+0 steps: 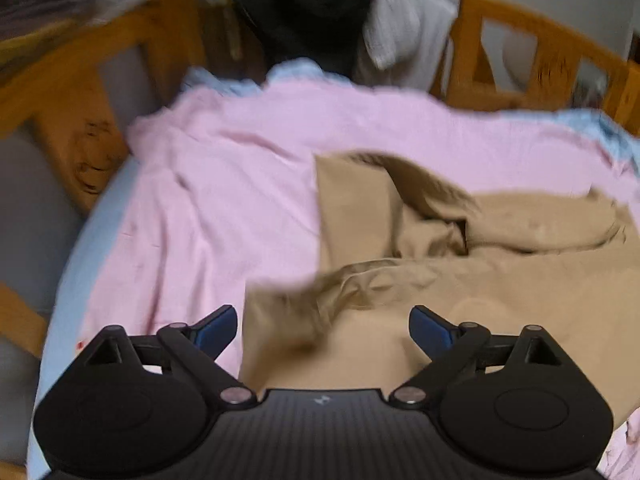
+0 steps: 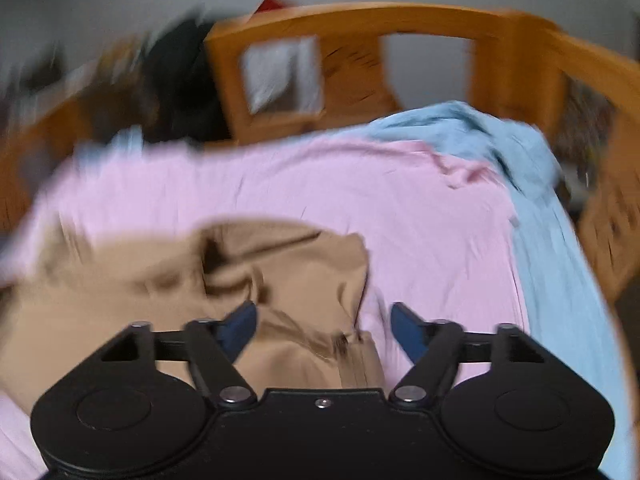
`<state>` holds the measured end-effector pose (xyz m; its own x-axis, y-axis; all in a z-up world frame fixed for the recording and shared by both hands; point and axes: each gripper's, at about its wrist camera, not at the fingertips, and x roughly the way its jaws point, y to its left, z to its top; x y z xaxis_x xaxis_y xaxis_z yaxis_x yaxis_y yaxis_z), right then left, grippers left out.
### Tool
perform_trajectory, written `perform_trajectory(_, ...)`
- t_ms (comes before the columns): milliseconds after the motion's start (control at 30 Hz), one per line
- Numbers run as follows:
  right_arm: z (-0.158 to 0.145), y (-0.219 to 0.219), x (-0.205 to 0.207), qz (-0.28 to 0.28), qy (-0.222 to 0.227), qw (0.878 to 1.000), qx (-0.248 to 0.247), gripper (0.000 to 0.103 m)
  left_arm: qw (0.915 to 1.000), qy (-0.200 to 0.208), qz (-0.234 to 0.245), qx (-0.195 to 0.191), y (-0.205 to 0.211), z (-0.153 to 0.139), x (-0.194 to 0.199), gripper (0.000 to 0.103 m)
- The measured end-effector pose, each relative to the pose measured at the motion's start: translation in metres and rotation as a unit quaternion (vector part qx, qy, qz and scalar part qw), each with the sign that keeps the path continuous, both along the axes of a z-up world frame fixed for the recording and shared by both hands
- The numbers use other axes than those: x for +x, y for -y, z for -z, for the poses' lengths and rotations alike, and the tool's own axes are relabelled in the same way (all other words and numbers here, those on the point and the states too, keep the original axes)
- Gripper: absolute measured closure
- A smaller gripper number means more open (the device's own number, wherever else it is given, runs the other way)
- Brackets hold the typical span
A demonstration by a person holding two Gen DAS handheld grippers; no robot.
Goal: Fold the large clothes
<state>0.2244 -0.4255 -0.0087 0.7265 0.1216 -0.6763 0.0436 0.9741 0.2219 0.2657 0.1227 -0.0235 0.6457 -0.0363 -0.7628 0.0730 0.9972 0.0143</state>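
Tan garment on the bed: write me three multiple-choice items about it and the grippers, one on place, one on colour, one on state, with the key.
1. Where does the tan garment lie?
A. On the pink sheet
B. Over the wooden rail
C. On the floor

2. What colour is the cloth at the pink sheet's far edge in the right wrist view?
A. Red
B. Light blue
C. Green

3. How do the fingers of the left gripper and right gripper stand?
A. Both clamped on the garment
B. One clamped, one open
C. Both open, gripping nothing

Key: 1 A, the garment is spread rumpled on the pink sheet. 2 B, the light blue cloth is bunched beside the wooden rail. 3 C, in each view the blue fingers stand wide apart above the fabric.
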Motion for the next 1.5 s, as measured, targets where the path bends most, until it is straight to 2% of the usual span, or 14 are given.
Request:
perform_trajectory(167, 0.020, 0.019, -0.065, 0.077, 0.007, 0.995, 0.066, 0.022, 0.9948, 0.013, -0.056, -0.084, -0.030, 0.008, -0.060, 0.012)
perform_trajectory(300, 0.045, 0.010, -0.106, 0.110, -0.014, 0.990, 0.089, 0.031, 0.9906, -0.001, -0.083, -0.109, -0.044, 0.028, -0.092, 0.031)
perform_trajectory(367, 0.053, 0.005, -0.110, 0.111, -0.033, 0.987, 0.113, 0.046, 0.9858, -0.003, -0.100, -0.134, -0.050, 0.037, -0.099, 0.049)
perform_trajectory(467, 0.061, -0.002, -0.113, 0.129, -0.038, 0.979, 0.155, 0.072, 0.9722, 0.013, -0.159, -0.172, -0.058, 0.041, -0.104, 0.094)
perform_trajectory(533, 0.063, -0.009, -0.114, 0.137, -0.023, 0.981, 0.135, 0.098, 0.9682, 0.028, -0.173, -0.179, -0.060, 0.037, -0.107, 0.099)
perform_trajectory(600, 0.056, -0.008, -0.118, 0.143, 0.004, 0.982, 0.127, 0.100, 0.9637, 0.048, -0.184, -0.187, -0.064, 0.023, -0.114, 0.101)
perform_trajectory(700, 0.023, 0.008, -0.132, 0.148, 0.046, 0.980, 0.128, 0.101, 0.9570, 0.047, -0.189, -0.215, -0.072, 0.005, -0.122, 0.101)
perform_trajectory(767, 0.018, 0.014, -0.136, 0.145, 0.044, 0.979, 0.137, 0.101, 0.9666, 0.025, -0.180, -0.181, -0.067, 0.009, -0.118, 0.101)
perform_trajectory(1000, 0.064, 0.011, -0.122, 0.158, -0.060, 0.978, 0.124, 0.101, 0.9719, -0.014, -0.180, -0.151, -0.060, 0.044, -0.103, 0.099)
perform_trajectory(1167, 0.050, -0.014, -0.125, 0.121, -0.032, 0.991, 0.038, 0.088, 0.9714, -0.008, -0.196, -0.135, -0.057, 0.027, -0.116, 0.078)
perform_trajectory(1233, 0.046, -0.026, -0.127, 0.122, -0.014, 0.992, 0.010, 0.078, 0.9729, 0.012, -0.201, -0.113, -0.047, 0.016, -0.122, 0.046)
perform_trajectory(1300, 0.037, -0.044, -0.130, 0.118, 0.017, 0.992, -0.052, 0.074, 0.9730, 0.053, -0.208, -0.086, -0.032, 0.007, -0.128, 0.035)
perform_trajectory(1400, 0.028, -0.081, -0.124, 0.076, 0.087, 0.981, -0.156, 0.067, 0.9760, 0.106, -0.180, -0.061, 0.003, -0.001, -0.125, 0.030)
perform_trajectory(1500, 0.025, -0.121, -0.101, 0.008, 0.128, 0.977, -0.170, 0.045, 0.9854, 0.123, -0.109, -0.045, 0.047, 0.001, -0.099, 0.026)
